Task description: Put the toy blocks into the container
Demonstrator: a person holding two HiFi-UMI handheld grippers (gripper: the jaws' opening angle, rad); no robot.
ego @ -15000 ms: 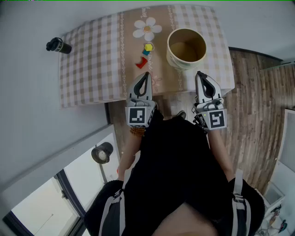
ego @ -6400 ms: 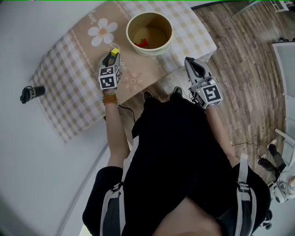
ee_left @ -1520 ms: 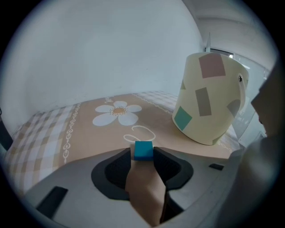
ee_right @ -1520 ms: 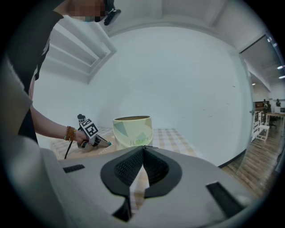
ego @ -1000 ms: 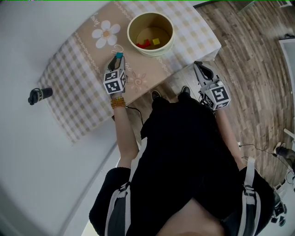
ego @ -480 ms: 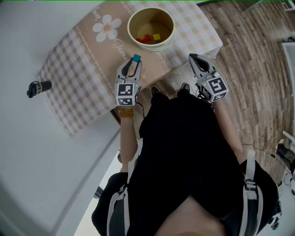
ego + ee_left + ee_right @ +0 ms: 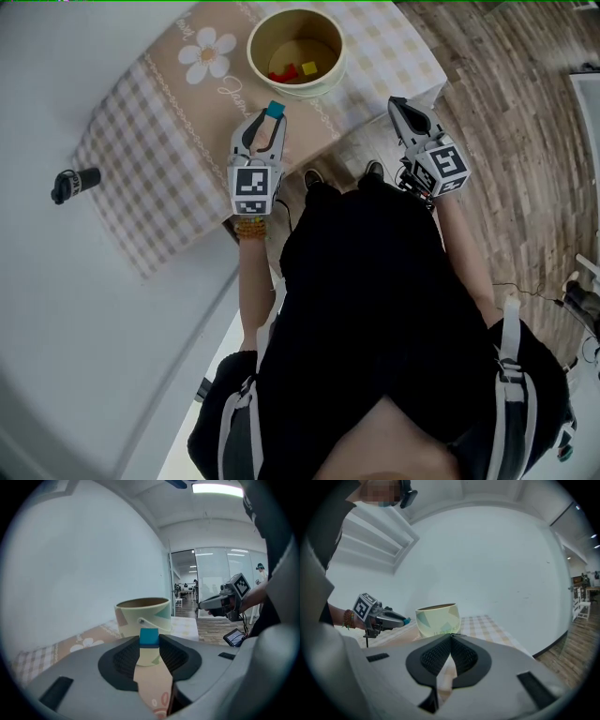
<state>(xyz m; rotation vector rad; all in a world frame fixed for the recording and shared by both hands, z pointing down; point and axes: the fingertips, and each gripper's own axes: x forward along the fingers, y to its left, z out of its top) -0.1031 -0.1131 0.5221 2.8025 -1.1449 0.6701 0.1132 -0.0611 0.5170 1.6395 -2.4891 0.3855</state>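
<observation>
The left claw [image 7: 269, 117] grips a small teal toy block [image 7: 275, 109] above the checked-cloth desk [image 7: 150, 169], near the cream round bucket [image 7: 292, 91] holding red blocks [image 7: 279, 74] and a yellow block [image 7: 308, 67], while the right claw [image 7: 396, 101], closed and empty, hovers beside the desk.

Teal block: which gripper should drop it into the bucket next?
Left. The left gripper grips the teal block just short of the bucket; the right gripper is shut and empty.
</observation>
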